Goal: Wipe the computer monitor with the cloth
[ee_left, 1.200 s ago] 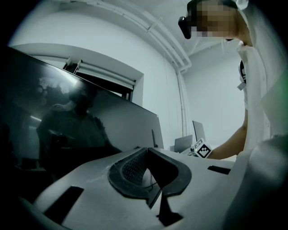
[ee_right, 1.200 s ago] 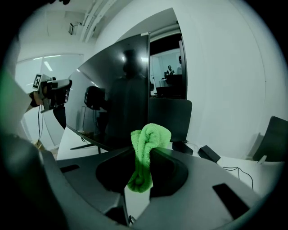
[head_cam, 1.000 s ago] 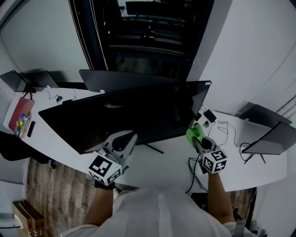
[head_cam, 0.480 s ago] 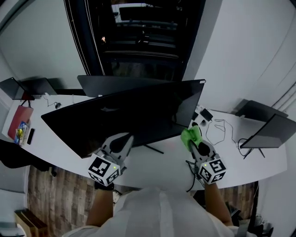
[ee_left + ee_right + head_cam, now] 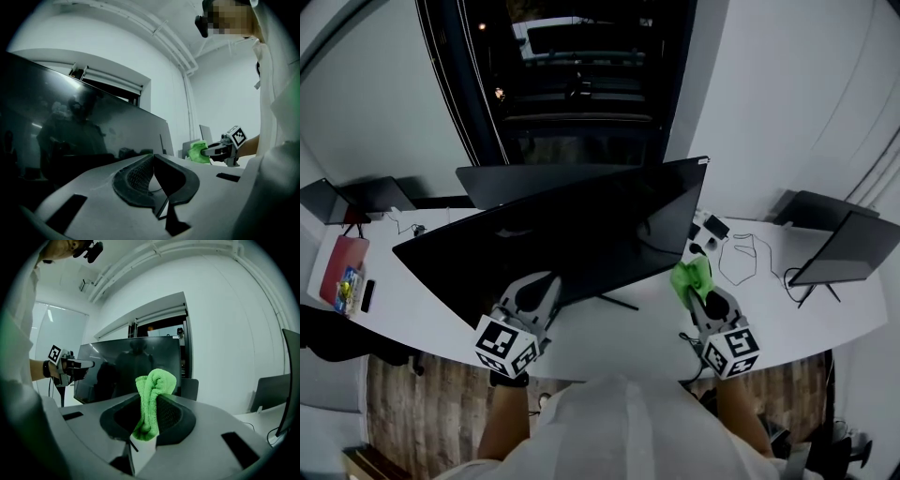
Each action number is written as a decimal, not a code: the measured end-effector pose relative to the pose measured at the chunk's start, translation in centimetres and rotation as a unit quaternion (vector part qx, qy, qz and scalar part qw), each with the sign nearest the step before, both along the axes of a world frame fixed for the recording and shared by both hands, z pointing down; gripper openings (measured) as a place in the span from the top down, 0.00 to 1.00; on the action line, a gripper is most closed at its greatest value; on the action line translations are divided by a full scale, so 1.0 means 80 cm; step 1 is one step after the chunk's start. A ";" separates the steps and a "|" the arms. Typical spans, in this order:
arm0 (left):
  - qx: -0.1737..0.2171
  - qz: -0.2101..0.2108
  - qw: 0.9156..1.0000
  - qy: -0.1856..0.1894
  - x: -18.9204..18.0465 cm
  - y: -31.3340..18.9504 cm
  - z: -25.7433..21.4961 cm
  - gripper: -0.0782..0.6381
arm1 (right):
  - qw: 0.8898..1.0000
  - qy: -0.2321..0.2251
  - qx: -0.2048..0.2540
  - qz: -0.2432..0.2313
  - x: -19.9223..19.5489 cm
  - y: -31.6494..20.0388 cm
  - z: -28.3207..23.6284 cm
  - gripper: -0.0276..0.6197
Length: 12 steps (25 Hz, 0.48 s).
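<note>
Clamped between the jaws of the right gripper (image 5: 149, 404): a green cloth (image 5: 153, 390), bunched, with one fold sticking up past the tips. Pressed together with nothing between them: the jaws of the left gripper (image 5: 152, 161).

From the head view, cloth held just off the lower right edge of the monitor (image 5: 572, 230), near the dark screen but apparently not touching it. Left gripper low by the screen's lower left part; contact hard to tell.

Around them, a white desk (image 5: 628, 328), the monitor's thin stand (image 5: 614, 302), loose cables (image 5: 741, 255) to the right, other screens (image 5: 848, 258) at the desk's end.

Wiping probably not yet begun. Likely risks:
- hard jaw tips scraping the screen if the bunched fold bends back under pressure
- monitor rocking or turning on its stand under a firm push without bracing
- cloth working loose on a long stroke
- cables caught by the right forearm
</note>
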<state>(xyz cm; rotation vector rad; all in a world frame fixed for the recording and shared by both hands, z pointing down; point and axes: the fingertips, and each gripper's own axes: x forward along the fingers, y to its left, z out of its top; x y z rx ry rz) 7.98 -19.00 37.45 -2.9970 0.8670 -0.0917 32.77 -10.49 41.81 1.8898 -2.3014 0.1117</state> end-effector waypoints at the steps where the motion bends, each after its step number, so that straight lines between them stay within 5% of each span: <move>1: 0.001 0.001 1.000 0.000 -0.002 -0.001 -0.001 0.87 | 1.000 0.001 0.001 0.001 -0.003 0.000 -0.002 0.85; 12: 0.001 0.002 1.000 0.011 -0.022 -0.005 -0.007 0.87 | 0.999 0.047 0.007 0.014 -0.022 -0.006 -0.018 0.85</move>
